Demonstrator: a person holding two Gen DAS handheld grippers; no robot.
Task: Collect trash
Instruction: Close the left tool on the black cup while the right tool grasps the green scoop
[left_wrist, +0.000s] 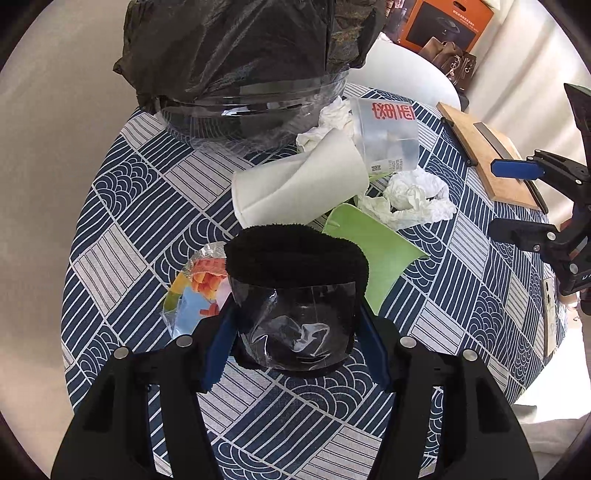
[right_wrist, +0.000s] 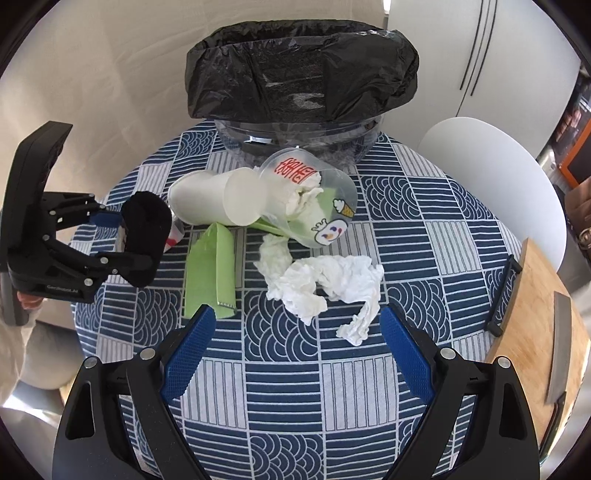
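Left wrist view: the left gripper (left_wrist: 295, 328) fingers clamp a black fuzzy packet (left_wrist: 295, 288), a judged carry step; the bag-lined bin (left_wrist: 236, 62) stands well ahead. The right gripper (right_wrist: 295, 350) fingers gape before crumpled tissue (right_wrist: 325, 280) on the surface (right_wrist: 280, 398).

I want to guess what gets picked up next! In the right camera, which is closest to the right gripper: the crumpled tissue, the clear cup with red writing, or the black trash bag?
1. Crumpled tissue: just ahead of the right gripper, between its open fingers.
2. Clear cup: lying tipped over, mid-table.
3. Black trash bag: lining the bin at the table's far edge.
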